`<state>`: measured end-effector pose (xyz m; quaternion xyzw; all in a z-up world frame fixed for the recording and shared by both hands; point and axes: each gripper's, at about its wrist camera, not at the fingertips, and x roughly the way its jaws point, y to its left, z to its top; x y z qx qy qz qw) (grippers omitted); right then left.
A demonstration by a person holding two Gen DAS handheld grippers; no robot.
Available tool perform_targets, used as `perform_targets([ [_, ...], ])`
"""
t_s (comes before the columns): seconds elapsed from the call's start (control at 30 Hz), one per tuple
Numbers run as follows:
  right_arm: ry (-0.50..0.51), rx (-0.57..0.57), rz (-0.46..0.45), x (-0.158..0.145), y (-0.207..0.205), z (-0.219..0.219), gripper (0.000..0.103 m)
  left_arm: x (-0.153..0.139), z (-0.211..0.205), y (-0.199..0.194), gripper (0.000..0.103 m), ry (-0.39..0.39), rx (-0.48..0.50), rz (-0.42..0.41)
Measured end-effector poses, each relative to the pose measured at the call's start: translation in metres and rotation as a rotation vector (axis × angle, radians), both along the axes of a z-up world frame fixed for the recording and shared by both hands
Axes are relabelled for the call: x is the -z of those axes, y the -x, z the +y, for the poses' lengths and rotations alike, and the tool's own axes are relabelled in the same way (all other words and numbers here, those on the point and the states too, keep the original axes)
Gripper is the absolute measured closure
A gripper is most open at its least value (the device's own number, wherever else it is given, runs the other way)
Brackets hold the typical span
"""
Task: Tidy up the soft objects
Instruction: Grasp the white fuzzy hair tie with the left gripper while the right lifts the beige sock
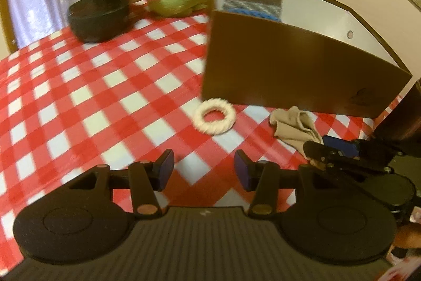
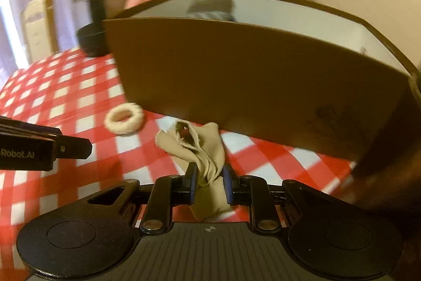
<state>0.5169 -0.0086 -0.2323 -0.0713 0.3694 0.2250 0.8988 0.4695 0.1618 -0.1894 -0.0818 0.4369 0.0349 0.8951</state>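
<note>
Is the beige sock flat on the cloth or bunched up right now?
Bunched up. The beige sock lies crumpled in folds on the checked tablecloth, its cuff gaping, with the right gripper closed on it.

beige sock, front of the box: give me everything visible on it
The beige sock is thin, soft knit fabric, crumpled and folded, its open cuff facing the brown box. It lies on the red-checked tablecloth, right of the white ring. The right hand-held gripper is closed around its near end, which bunches between the pads.
</note>
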Motion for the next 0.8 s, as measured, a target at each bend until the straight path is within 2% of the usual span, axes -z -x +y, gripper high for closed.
perform_targets([
  [0.13,-0.04,0.038,0.028,0.0,-0.007,-0.001,0.082,0.007,-0.006,-0.016,0.056,-0.036,0.04,-0.015],
  [0.37,-0.062,0.004,0.023,0.005,-0.016,0.003,0.075,0.023,-0.012,-0.038,0.053,-0.098,0.086,-0.03],
  [0.5,-0.058,-0.008,0.019,0.006,-0.016,0.004,0.07,0.031,-0.015,-0.048,0.053,-0.103,0.095,-0.03],
  [0.6,-0.046,-0.006,0.014,0.006,-0.017,0.004,0.064,0.035,-0.017,-0.053,0.057,-0.115,0.104,-0.03],
  [0.8,-0.025,-0.033,0.012,0.007,-0.019,0.007,0.051,0.035,-0.015,-0.051,0.079,-0.113,0.109,-0.044],
])
